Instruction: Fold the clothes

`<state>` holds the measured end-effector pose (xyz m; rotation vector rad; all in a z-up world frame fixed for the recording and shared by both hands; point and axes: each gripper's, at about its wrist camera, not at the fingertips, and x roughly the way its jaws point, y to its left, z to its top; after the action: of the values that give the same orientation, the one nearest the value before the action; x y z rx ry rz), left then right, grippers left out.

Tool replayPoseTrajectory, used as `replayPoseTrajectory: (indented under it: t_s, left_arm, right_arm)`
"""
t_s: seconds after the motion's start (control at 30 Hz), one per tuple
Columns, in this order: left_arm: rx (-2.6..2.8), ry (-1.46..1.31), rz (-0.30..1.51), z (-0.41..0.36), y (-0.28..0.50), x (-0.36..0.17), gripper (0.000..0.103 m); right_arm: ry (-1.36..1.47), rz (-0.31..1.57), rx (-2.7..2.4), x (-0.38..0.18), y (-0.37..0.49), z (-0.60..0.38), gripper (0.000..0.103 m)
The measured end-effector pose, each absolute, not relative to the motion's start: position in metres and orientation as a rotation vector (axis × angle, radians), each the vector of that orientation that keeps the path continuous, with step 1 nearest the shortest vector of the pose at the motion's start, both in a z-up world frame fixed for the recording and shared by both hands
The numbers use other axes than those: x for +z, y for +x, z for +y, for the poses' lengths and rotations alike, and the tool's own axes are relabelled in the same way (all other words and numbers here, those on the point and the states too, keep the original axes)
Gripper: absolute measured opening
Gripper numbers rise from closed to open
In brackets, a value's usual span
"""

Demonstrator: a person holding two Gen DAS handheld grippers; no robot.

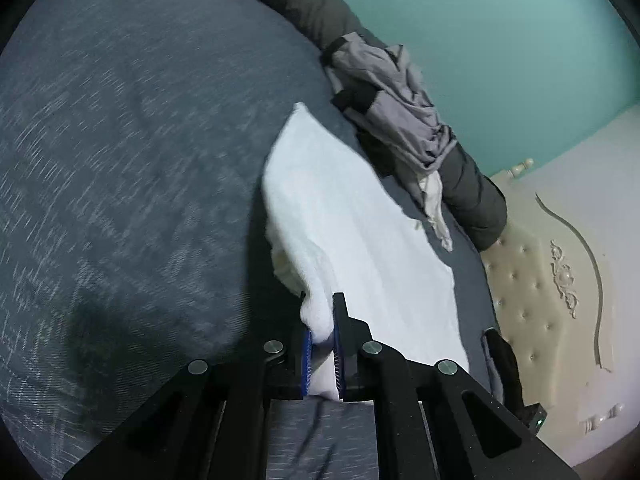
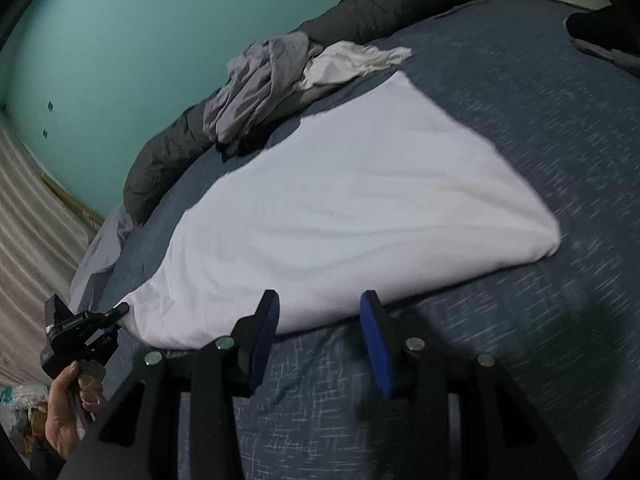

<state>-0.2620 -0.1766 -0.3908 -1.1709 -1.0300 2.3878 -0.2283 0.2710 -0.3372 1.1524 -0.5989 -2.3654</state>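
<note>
White garment (image 2: pixel 340 208): partly folded, lying flat on the bed (image 2: pixel 520 360) over a blue-grey heathered bedspread; exact type cannot be told.

Left hand-held gripper (image 1: pixel 320 344): jaws closed tight on the garment's near corner, white cloth bunched between the blue pads (image 1: pixel 307 360) and raised off the bedspread.

Right hand-held gripper (image 2: pixel 320 328): jaws about half open and empty, poised just at the garment's near edge, not touching it.

Step in hand, by judgement: taking hold of the near edge for the next fold. The right one must close on the hem, then both carry the edge evenly across.

Surroundings: crumpled grey garment (image 2: pixel 256 84) and a small white cloth (image 2: pixel 352 60) near the far side, against a dark rolled quilt (image 2: pixel 168 160); teal wall (image 2: pixel 140 20) beyond; cream tufted headboard (image 1: pixel 540 272).
</note>
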Motion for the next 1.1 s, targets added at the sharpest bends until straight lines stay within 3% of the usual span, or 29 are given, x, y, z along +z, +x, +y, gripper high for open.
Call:
replayPoseTrajectory:
  t_s: [0.3, 0.57, 0.73, 0.87, 1.07, 1.1]
  left_arm:
    - [2.380, -1.169, -0.846, -0.095, -0.309, -0.322, 0.009]
    - [2.236, -1.177, -0.440, 0.100, -0.359, -0.263, 0.008]
    - [2.008, -1.319, -0.189, 0.235, -0.340, -0.313, 0.008]
    - [1.933, -1.415, -0.072, 0.270, -0.317, -0.356, 0.009]
    - [1.991, -1.390, -0.123, 0.232, -0.307, -0.338, 0.043]
    - [2.021, -1.380, -0.136, 0.219, -0.308, -0.334, 0.044]
  right_arm:
    - [1.118, -0.741, -2.426, -0.332, -0.241, 0.322, 0.042]
    - [1.084, -0.888, -2.472, -0.329, -0.249, 0.378, 0.042]
    - [1.082, -0.959, -2.514, -0.329, -0.249, 0.411, 0.042]
    - [1.092, -0.983, -2.505, -0.334, -0.251, 0.419, 0.042]
    - [1.074, -1.005, -2.455, -0.332, -0.255, 0.415, 0.042]
    - [1.065, -1.005, -2.445, -0.331, -0.255, 0.413, 0.042]
